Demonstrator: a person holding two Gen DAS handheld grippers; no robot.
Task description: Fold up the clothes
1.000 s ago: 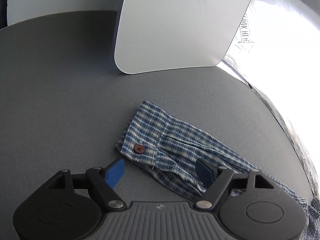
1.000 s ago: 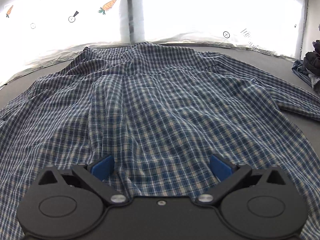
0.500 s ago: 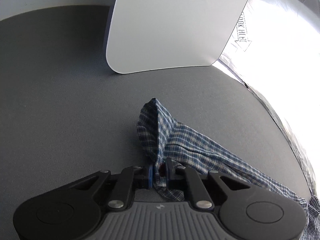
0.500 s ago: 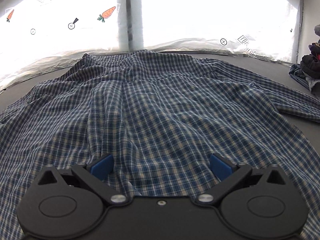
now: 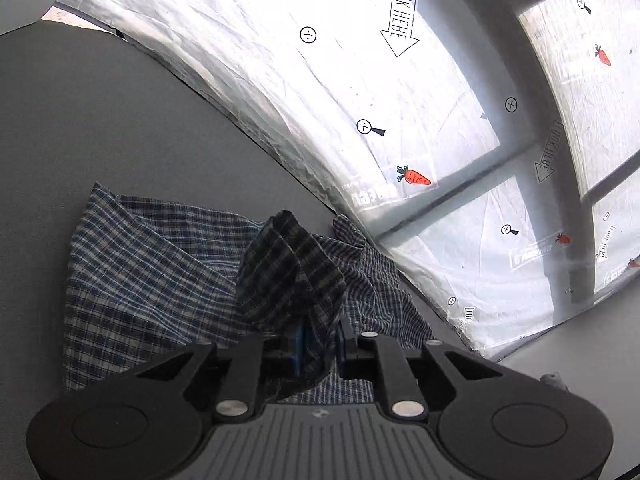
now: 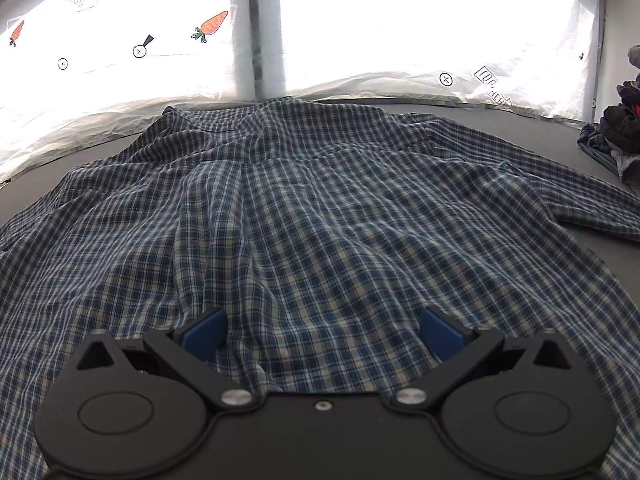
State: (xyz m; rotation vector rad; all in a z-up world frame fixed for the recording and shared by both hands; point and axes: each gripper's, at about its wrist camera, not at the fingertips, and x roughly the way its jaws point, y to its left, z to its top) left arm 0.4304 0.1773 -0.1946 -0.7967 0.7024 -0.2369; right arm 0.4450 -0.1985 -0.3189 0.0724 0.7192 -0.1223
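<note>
Broadly, the plaid shirt (image 6: 320, 216) lies spread back-up over the grey table (image 6: 540, 120), collar toward the papered window, one sleeve running off to the right toward a heap of dark clothes (image 6: 616, 128) at the table's edge. It looks light, thin and limp: it rumples into soft ridges, will drape from any held point, and should slide easily on the smooth top. Cuffs, hem corners and shoulder seams look like the firmest places to take it, being stitched double.

Next down, the other sleeve is doubled toward the body, its cuff (image 5: 292, 276) lifted clear of the cloth beneath. The left gripper (image 5: 320, 340) points shallowly downward toward the window and has that cuff bunched between its narrow jaws; these have just been easing apart a little, though the blue pads seem still to press the fabric.

Lastly, the right gripper (image 6: 322, 328) tilts steeply down over the lower back of the shirt, its jaws spread wide with nothing pinched, the fingertips low against the cloth.
</note>
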